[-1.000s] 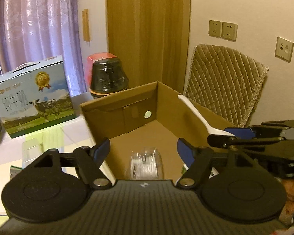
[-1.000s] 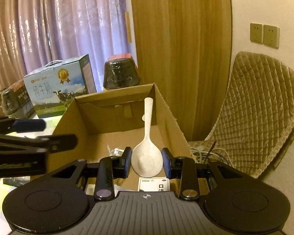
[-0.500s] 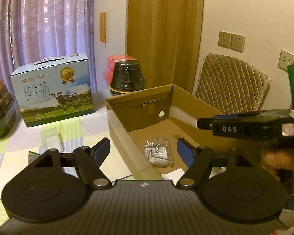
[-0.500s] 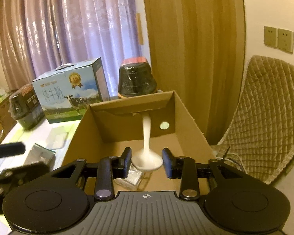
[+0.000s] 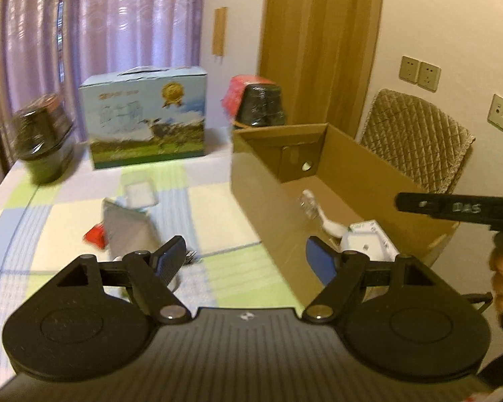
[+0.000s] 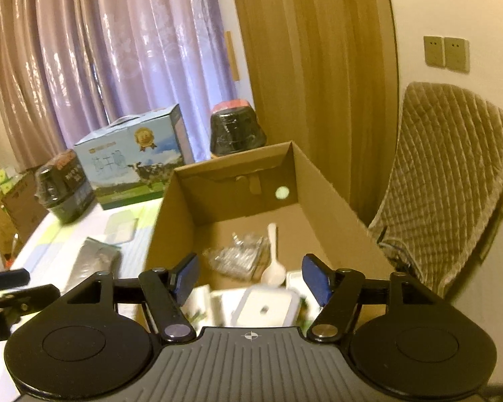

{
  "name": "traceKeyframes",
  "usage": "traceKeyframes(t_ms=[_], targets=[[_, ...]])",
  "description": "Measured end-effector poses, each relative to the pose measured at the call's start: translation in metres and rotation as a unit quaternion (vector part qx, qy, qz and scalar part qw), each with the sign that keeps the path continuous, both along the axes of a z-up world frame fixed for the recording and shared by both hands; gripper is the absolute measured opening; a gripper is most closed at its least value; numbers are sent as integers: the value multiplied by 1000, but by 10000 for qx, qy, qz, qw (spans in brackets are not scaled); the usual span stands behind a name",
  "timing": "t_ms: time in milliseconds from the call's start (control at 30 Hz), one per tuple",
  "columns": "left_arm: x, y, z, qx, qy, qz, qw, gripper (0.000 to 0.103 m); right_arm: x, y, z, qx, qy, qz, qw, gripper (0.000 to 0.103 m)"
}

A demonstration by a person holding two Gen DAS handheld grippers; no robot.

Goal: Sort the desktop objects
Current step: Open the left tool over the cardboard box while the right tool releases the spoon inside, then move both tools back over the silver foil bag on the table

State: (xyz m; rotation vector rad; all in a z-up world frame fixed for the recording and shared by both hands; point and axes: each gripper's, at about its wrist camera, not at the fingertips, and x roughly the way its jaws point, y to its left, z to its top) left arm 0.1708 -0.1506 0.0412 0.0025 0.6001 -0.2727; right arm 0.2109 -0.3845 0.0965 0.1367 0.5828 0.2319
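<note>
- Right gripper (image 6: 251, 276) hangs above the cardboard box (image 6: 332, 201), jaws spread, empty
- White spoon (image 6: 273, 268) lies inside the box beside a clear bag (image 6: 238, 258)
- Left gripper (image 5: 246, 256) spread, empty, over the table (image 5: 214, 207)

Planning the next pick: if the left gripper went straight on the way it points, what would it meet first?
Likely the near left wall of the open brown cardboard box, which runs between the open left gripper fingers; depth is unclear.
</note>
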Motion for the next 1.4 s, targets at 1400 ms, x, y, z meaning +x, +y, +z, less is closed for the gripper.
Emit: traceKeyframes(t_ms=[1400], targets=[[-109, 146, -25, -101, 812, 1336, 9876, 94, -127, 129, -25, 11, 768, 1164, 9902, 101]])
